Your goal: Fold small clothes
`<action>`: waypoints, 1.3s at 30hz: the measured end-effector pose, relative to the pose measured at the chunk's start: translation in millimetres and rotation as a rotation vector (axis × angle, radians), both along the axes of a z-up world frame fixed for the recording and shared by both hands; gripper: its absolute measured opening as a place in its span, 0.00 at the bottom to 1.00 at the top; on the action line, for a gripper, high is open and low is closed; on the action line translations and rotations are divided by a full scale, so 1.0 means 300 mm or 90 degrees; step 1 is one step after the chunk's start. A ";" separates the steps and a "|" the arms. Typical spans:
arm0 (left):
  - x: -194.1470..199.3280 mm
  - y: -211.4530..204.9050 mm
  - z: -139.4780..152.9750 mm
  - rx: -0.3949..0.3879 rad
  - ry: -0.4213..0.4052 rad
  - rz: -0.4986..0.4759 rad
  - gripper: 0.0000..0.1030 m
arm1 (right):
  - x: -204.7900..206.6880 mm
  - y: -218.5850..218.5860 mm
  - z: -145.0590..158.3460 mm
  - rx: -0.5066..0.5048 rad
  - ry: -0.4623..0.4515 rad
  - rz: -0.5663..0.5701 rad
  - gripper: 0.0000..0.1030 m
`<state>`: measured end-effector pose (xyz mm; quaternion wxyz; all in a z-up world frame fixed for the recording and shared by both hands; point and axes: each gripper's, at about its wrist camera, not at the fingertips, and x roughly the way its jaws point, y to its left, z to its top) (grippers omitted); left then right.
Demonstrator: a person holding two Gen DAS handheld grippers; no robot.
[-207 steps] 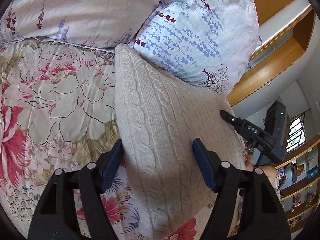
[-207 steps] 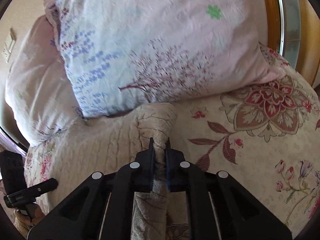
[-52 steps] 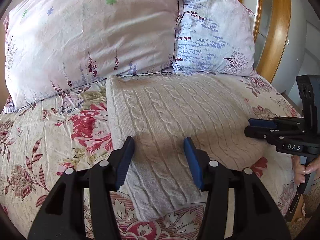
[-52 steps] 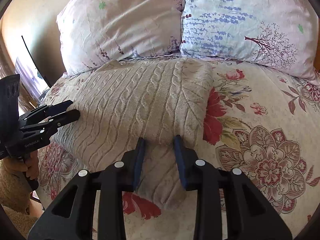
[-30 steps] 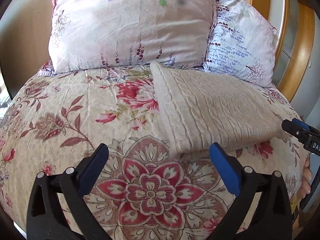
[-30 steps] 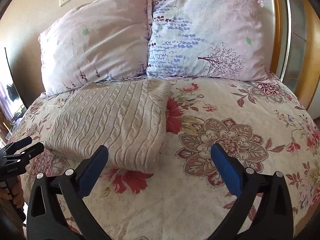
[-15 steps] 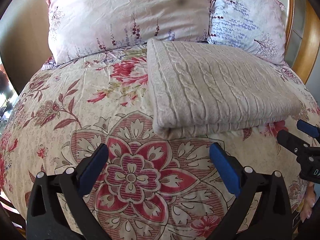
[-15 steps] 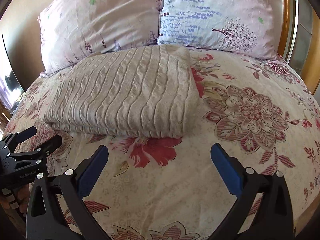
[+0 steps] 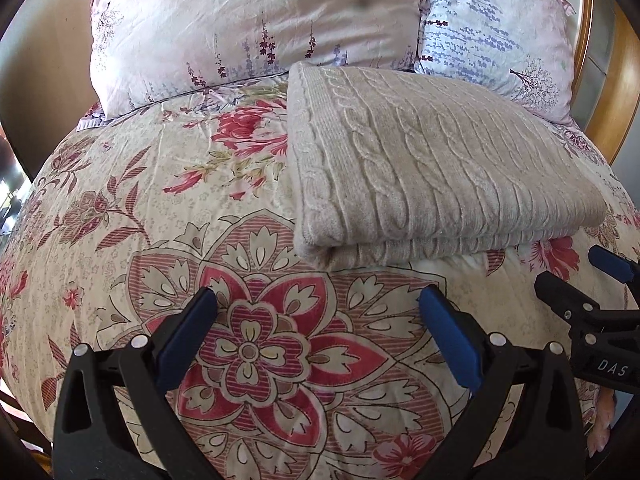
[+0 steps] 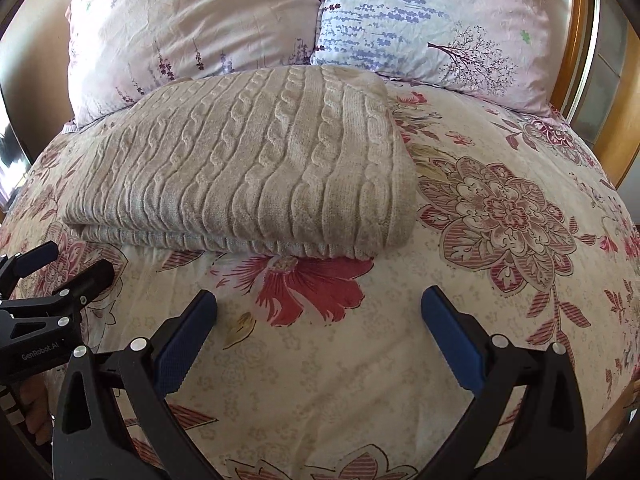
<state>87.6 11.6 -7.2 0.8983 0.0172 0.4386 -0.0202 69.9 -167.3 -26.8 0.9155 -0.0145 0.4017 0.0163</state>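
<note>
On the flowered bedspread (image 9: pixel 120 208), just in front of the two pillows, lies the cream cable-knit sweater (image 9: pixel 420 168), folded into a thick, tidy rectangle with its layered edge facing the cameras. It looks soft, bulky and fairly light, with a grippy knit; it would likely sag if lifted by one corner, so the surest hold seems to be on the stacked near edge, pinching all the layers at both ends together. The fold appears finished.

Both tongs hover over the bedspread short of the sweater and touch nothing. The left gripper (image 9: pixel 318 330) has its blue-padded jaws spread wide and holds nothing; the right gripper (image 10: pixel 320 328) is likewise wide apart and empty. Each shows at the edge of the other's view.

Behind the sweater a pink pillow (image 10: pixel 192 20) and a blue-printed pillow (image 10: pixel 432 16) lean on a wooden headboard (image 9: pixel 608 92). Nothing lies between the tongs and the sweater.
</note>
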 end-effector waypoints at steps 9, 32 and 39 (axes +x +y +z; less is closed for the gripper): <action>0.004 0.001 -0.001 0.000 -0.006 -0.002 0.98 | 0.002 -0.002 -0.004 -0.002 -0.002 -0.006 0.99; -0.003 0.000 -0.004 -0.002 -0.012 -0.003 0.98 | 0.000 -0.004 -0.003 -0.001 -0.009 -0.006 0.99; -0.003 0.000 -0.005 -0.002 -0.012 -0.003 0.98 | 0.000 -0.004 -0.003 -0.001 -0.009 -0.006 0.99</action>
